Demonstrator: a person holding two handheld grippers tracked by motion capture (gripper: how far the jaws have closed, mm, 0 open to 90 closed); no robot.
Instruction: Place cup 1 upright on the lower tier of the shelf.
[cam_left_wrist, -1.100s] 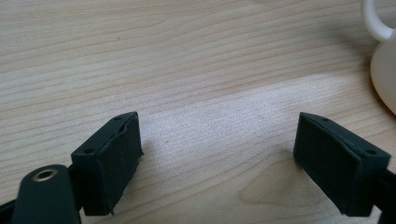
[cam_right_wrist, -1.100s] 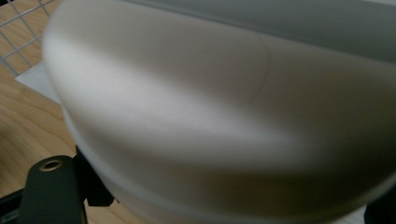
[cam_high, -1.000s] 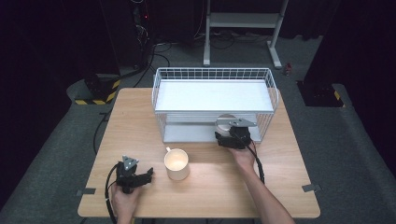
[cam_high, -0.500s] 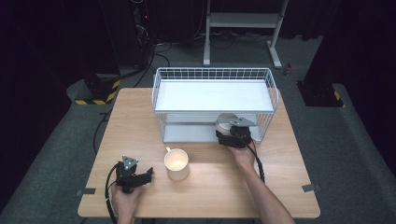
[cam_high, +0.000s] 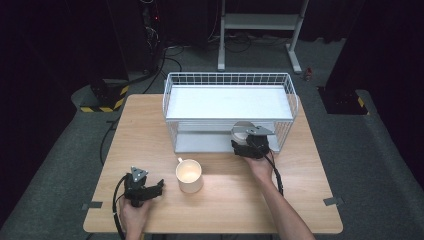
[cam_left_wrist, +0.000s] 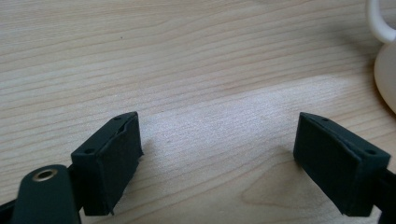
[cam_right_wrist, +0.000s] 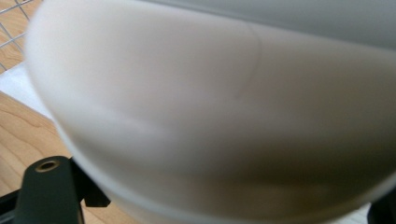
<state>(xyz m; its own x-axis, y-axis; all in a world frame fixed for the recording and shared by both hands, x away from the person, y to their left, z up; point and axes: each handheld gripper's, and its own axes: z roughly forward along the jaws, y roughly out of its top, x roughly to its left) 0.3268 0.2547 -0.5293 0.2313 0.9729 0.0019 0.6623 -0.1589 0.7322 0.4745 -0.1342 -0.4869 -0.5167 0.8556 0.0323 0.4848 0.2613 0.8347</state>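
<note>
Bowl (cam_right_wrist: 224, 116), white and glossy, sits right up against the right gripper's camera; its curved wall spans nearly the whole right gripper view and is blurred by closeness. In the high view the bowl (cam_high: 242, 131) shows as a pale round form at the front opening of the wire rack's lower level, toward the right end, just behind the right gripper (cam_high: 248, 144). That gripper points into the rack, with its grey three-cornered plate on top. Jaw state for this gripper: the bowl hides the pads, so I cannot tell whether they pinch it or merely stand around it.

Wire rack (cam_high: 230, 85): white, two levels, each with a white liner; stands at the far middle of the wooden table (cam_high: 300, 200). A bit of its mesh and a strip of liner appear at the upper left of the right gripper view.

Mug (cam_high: 189, 175): cream, upright, handle toward the rack; on the table in front of the rack's left part, well apart from the bowl. Its handle and side edge into the right margin of the left gripper view (cam_left_wrist: 385, 60).

Left gripper (cam_high: 145, 188): low over the near left part of the table, just left of the mug, not touching it. In the left gripper view its jaws stand spread wide with bare wood between the pads (cam_left_wrist: 109, 168); nothing held.

Cables trail from both grippers toward the near table edge.
</note>
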